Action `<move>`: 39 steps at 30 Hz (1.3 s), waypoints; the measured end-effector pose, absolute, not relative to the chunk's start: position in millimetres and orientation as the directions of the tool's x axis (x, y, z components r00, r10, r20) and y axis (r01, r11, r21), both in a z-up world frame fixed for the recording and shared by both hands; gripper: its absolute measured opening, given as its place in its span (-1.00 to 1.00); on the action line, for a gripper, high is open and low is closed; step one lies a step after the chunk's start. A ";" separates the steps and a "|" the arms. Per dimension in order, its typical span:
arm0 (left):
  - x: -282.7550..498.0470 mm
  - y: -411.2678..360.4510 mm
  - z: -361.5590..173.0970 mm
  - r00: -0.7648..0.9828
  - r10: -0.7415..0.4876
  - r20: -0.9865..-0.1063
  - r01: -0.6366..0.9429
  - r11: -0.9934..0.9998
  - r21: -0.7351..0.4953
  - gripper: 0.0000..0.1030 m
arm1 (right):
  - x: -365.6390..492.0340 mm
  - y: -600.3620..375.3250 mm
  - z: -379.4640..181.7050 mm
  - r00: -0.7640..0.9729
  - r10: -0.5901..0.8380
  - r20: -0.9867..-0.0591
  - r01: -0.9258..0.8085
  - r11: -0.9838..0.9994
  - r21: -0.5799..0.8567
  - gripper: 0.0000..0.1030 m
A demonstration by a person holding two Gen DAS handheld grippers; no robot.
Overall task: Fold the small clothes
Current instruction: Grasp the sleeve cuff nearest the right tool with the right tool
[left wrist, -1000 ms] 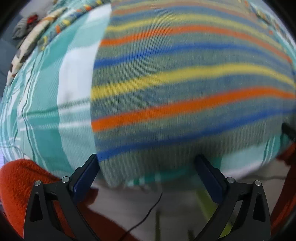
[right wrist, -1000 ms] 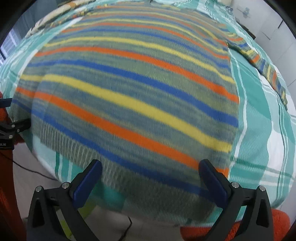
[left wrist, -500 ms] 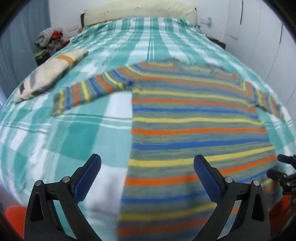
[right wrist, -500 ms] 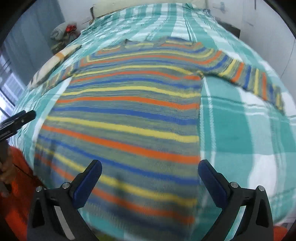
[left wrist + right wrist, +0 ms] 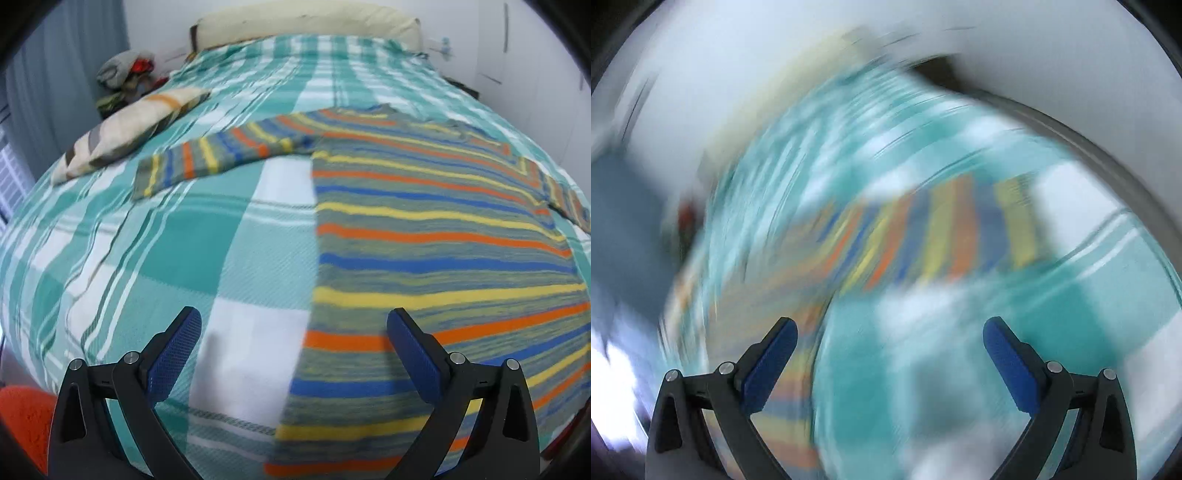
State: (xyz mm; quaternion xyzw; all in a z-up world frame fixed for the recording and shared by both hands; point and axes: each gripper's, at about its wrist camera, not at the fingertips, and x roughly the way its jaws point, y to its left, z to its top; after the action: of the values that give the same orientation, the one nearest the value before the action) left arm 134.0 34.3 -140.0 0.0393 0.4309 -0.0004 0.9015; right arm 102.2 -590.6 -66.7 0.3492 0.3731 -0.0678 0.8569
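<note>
A striped sweater (image 5: pixel 424 236) in grey-green, orange, blue and yellow lies flat on the teal plaid bed cover (image 5: pixel 155 258), sleeves spread; its left sleeve (image 5: pixel 214 155) points toward the pillow. My left gripper (image 5: pixel 293 336) is open and empty, above the sweater's lower left edge. My right gripper (image 5: pixel 889 341) is open and empty; its view is heavily blurred and shows a striped sleeve (image 5: pixel 945 236) ahead on the cover.
A beige patterned pillow (image 5: pixel 125 129) lies at the bed's left side. A cream bolster (image 5: pixel 306 22) lies along the head of the bed. A pile of clothes (image 5: pixel 125 74) sits at the far left. Orange fabric (image 5: pixel 22 417) shows at the lower left. White walls stand to the right.
Both grippers have risen from the sweater's hem at the bed's foot. The left one moved left over the sweater's edge. The right one swung fast toward the right sleeve.
</note>
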 end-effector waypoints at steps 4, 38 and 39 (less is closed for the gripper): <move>131.4 38.6 -151.1 0.609 0.074 -0.790 0.016 0.994 0.105 0.96 | 113.3 -671.7 -98.9 0.740 0.097 -0.666 0.517 0.552 0.655 0.68; 140.7 37.6 -168.9 0.604 0.094 -0.791 -0.010 0.994 0.111 0.99 | 113.4 -662.5 -164.4 0.810 0.155 -0.566 0.542 0.171 0.823 -0.50; 141.1 38.4 -169.0 0.601 0.090 -0.794 -0.010 0.995 0.104 0.99 | 110.0 -665.7 -169.5 0.818 0.121 -0.563 0.548 0.137 0.825 -0.85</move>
State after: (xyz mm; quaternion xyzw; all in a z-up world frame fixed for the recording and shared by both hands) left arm 141.1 38.4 -169.0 0.0443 0.4458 0.0280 0.8936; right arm 110.0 -665.7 -169.5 0.6393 0.2617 -0.1507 0.7072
